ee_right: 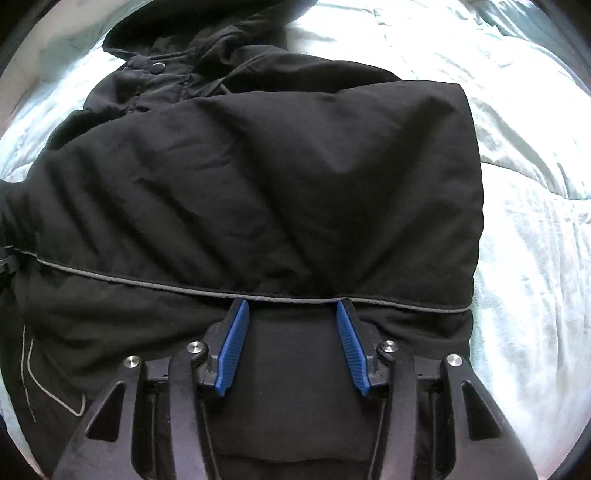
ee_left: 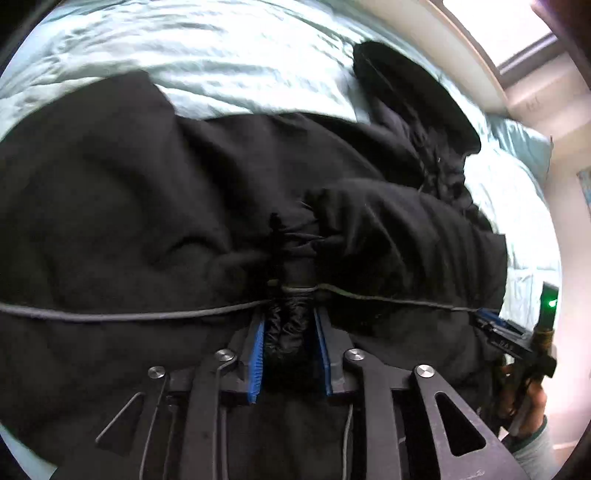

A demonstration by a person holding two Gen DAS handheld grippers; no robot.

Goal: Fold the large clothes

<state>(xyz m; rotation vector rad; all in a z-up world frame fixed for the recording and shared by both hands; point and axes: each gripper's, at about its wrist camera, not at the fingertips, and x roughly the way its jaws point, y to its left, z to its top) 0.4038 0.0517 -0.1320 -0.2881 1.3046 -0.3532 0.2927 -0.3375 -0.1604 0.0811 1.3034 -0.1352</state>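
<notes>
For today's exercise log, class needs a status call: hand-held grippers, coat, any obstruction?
Left hand-held gripper shut on bunched fabric of the black coat. Right hand-held gripper open at the hem piping. Nothing in the way on the bedspread.

Beneath me spreads a bed (ee_left: pixel 229 55) covered in pale blue-green bedding (ee_right: pixel 524 229), rumpled into soft creases and shining almost white where daylight strikes it. Past its far edge I see a cream wall (ee_left: pixel 476 62) and, in the upper corner, a bright window (ee_left: pixel 517 33) with a dark frame. A pillow (ee_left: pixel 524 140) in the same pale cloth lies by that wall.
</notes>
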